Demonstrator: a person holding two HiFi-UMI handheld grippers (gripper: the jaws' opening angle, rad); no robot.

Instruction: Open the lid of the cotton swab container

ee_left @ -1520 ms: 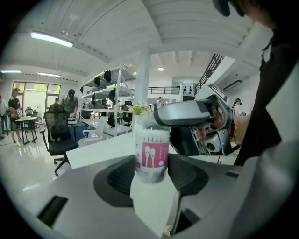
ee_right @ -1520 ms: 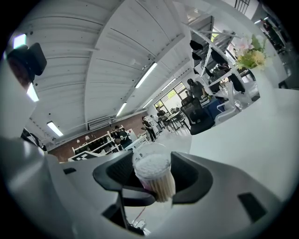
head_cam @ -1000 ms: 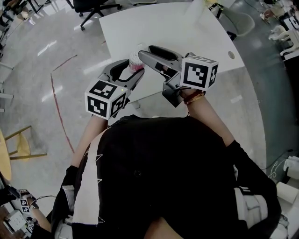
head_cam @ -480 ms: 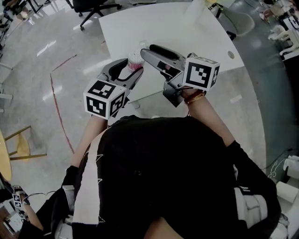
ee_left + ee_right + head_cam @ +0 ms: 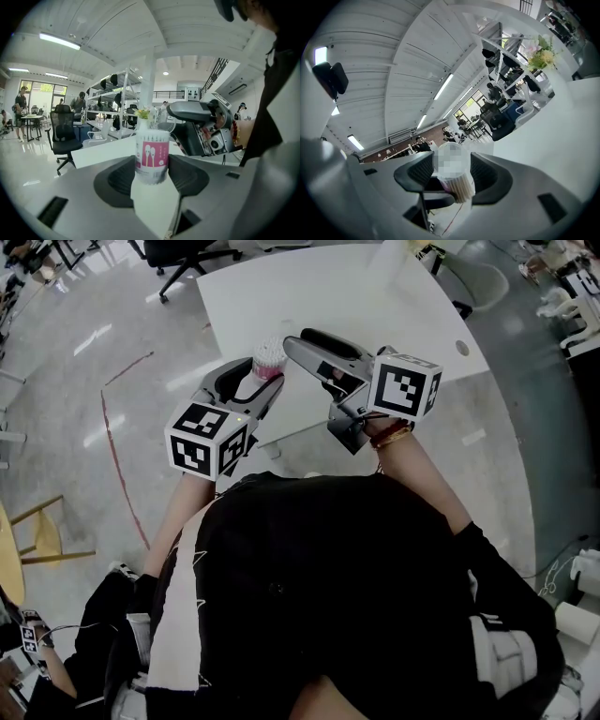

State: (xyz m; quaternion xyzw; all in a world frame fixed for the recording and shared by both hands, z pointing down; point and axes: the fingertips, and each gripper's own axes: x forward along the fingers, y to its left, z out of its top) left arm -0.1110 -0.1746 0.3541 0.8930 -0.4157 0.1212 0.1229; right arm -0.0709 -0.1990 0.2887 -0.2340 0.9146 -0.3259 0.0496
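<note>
Cotton swab container (image 5: 269, 359) stands upright at about 12 o'clock from the person in the head view, just inside the left edge of the white table (image 5: 356, 287). The left gripper (image 5: 269, 373) reaches it from 7 o'clock and is clamped on the pink-labelled body, with a pad pressed on either side in the left gripper view. The right gripper (image 5: 293, 340) comes in from 4 o'clock at the height of the container's top. Its jaws are closed on the clear lid (image 5: 450, 161), which fills the gap between the pads in the right gripper view, and swab ends show just beneath it. Whether the lid has parted from the body cannot be told, nor whether the base touches the table. The tips of the two grippers lie just beside each other.

White tabletop spreads from 12 to 2 o'clock beyond the container. From 8 to 11 o'clock, past the table's left edge, lies open floor (image 5: 75, 381) crossed by a red line (image 5: 114, 432). An office chair (image 5: 187, 251) stands at 11 o'clock near the table's far corner.
</note>
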